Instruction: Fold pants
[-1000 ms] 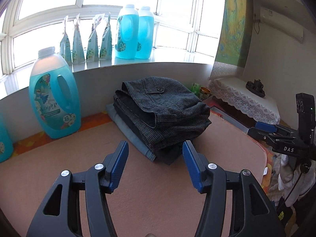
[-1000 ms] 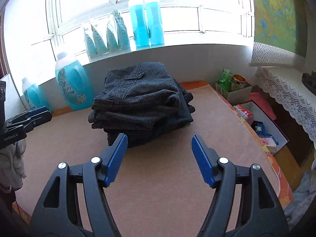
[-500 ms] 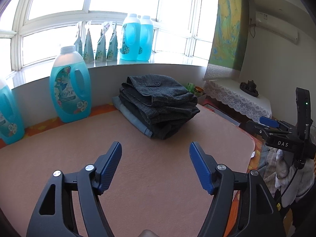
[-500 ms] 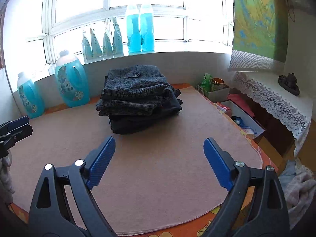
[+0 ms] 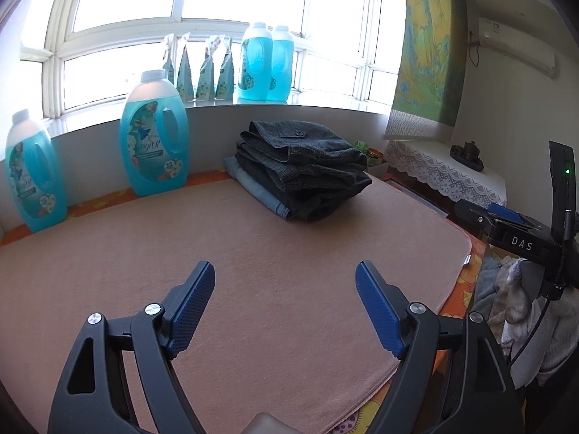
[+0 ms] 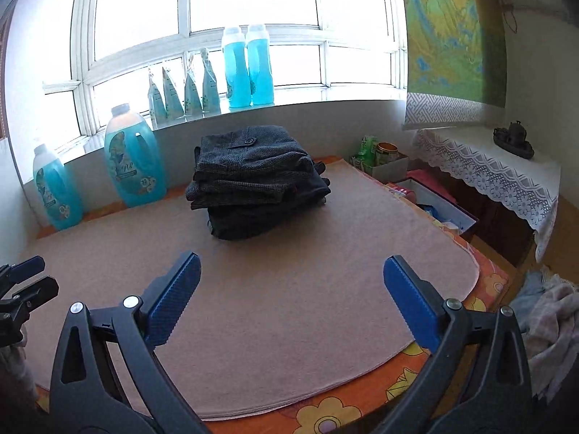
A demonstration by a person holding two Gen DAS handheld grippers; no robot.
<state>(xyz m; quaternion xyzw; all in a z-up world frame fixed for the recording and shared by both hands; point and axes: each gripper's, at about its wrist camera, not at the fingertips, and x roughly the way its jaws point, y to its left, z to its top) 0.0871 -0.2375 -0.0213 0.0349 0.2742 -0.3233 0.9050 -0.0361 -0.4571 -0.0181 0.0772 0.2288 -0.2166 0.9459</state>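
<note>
A stack of folded pants (image 5: 300, 166) lies at the far side of the pink mat (image 5: 253, 271), near the window wall; the top pair is dark grey tweed with a button. The stack also shows in the right wrist view (image 6: 253, 177). My left gripper (image 5: 286, 275) is open and empty, well back from the stack above the mat. My right gripper (image 6: 293, 271) is open and empty, also back near the mat's front edge (image 6: 325, 379). The right gripper shows at the right of the left wrist view (image 5: 506, 217); the left gripper shows at the left of the right wrist view (image 6: 25, 282).
Two big blue detergent bottles (image 5: 155, 144) stand on the table by the wall. More bottles and pouches (image 5: 264, 65) line the window sill. A box with cans (image 6: 383, 159) and a lace-covered side table (image 6: 499, 173) stand right. Loose clothes (image 6: 550, 318) lie beyond the table's right edge.
Both grippers have pulled back from the folded stack toward the front of the mat and opened wider. The stack has stayed in place.
</note>
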